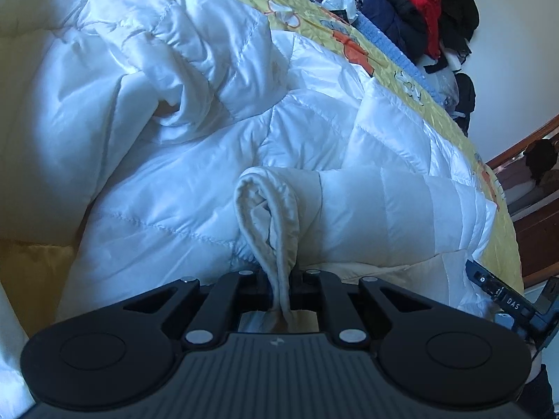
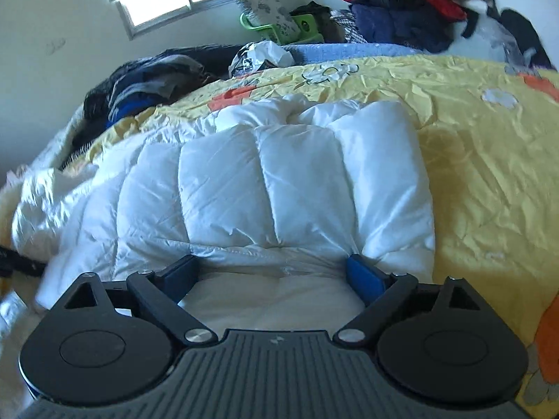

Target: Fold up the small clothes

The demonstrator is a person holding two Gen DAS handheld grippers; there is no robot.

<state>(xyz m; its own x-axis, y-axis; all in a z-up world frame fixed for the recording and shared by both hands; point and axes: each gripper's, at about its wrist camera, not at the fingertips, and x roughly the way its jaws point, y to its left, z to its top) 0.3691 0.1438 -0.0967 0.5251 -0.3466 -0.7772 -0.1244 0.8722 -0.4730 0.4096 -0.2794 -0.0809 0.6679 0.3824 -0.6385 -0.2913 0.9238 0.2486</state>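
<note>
A white quilted puffer jacket (image 1: 195, 160) lies crumpled on a yellow flowered bedspread (image 1: 367, 52). My left gripper (image 1: 279, 281) is shut on the jacket's cream elastic sleeve cuff (image 1: 276, 216), which loops up from between the jaws. In the right wrist view the same jacket (image 2: 265, 178) spreads ahead on the bedspread (image 2: 489, 160). My right gripper (image 2: 276, 269) is open wide, its blue-padded fingers (image 2: 365, 277) set either side of the jacket's hem edge, touching the fabric. The other gripper's body (image 1: 506, 296) shows at the left wrist view's right edge.
A heap of red, navy and black clothes (image 1: 412, 10) sits at the bed's far side, also in the right wrist view (image 2: 401, 7). A blue knitted item (image 2: 349, 52), a dark clothes pile (image 2: 146, 83), crumpled bags and a green object lie by the window wall. Wooden furniture (image 1: 524, 209) stands right.
</note>
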